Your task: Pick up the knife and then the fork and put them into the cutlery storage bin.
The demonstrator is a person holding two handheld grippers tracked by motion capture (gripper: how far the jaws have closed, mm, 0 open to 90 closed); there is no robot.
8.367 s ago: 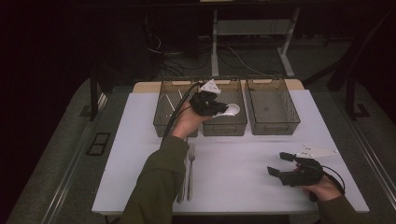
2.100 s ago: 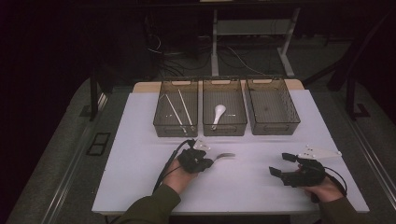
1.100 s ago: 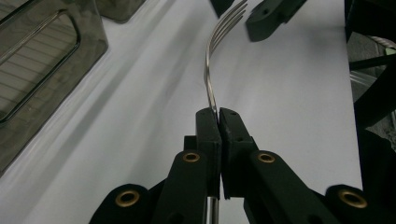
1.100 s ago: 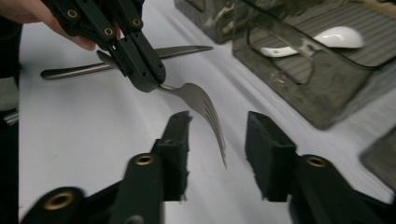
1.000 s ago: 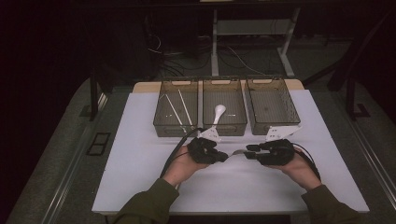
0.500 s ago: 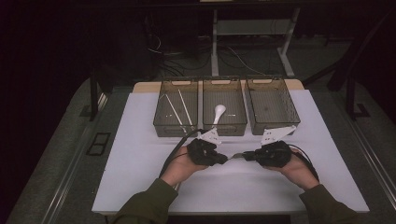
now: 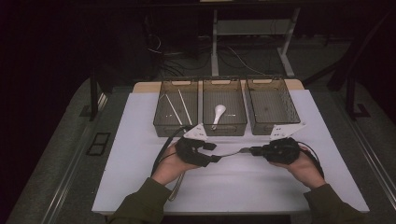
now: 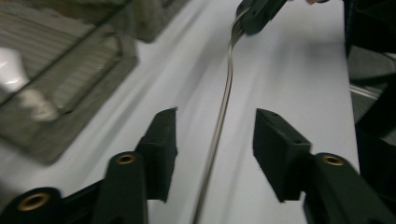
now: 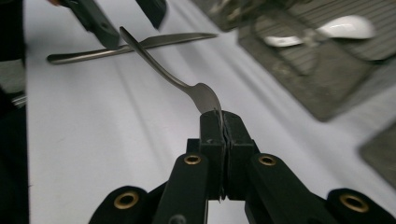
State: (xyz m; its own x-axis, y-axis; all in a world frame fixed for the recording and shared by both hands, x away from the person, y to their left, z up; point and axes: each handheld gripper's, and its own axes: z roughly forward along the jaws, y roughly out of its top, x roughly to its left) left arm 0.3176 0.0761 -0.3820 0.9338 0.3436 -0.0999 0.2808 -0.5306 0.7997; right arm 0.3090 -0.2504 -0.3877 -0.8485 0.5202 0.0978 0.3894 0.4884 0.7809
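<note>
- Two black two-jaw tools face each other above the white worktop (image 7: 140,140), with a slim silver metal fork (image 7: 232,153) stretched between them, in front of the middle basket.
- Right tool (image 7: 254,150) is clamped tight on the fork's tine end; in the right gripper view the pads are pressed together on the tines (image 9: 211,105) and the handle runs away from them toward the left tool (image 9: 122,23).
- Left tool (image 7: 214,152) has just been opening: its jaws stand partly apart, and in the left gripper view the fork's handle (image 8: 219,121) passes down the gap between the two pads without touching either.
- Fork is held clear of the worktop, roughly level, tines toward the person's right.
- Second piece of silver cutlery, a flat metal knife (image 9: 130,46), lies on the worktop beyond the fork in the right gripper view.
- Three brown see-through plastic baskets (image 7: 224,127) stand in a row behind the tools; the middle one holds a white ceramic spoon (image 7: 218,113), the left one pale thin chopsticks (image 7: 179,105).
</note>
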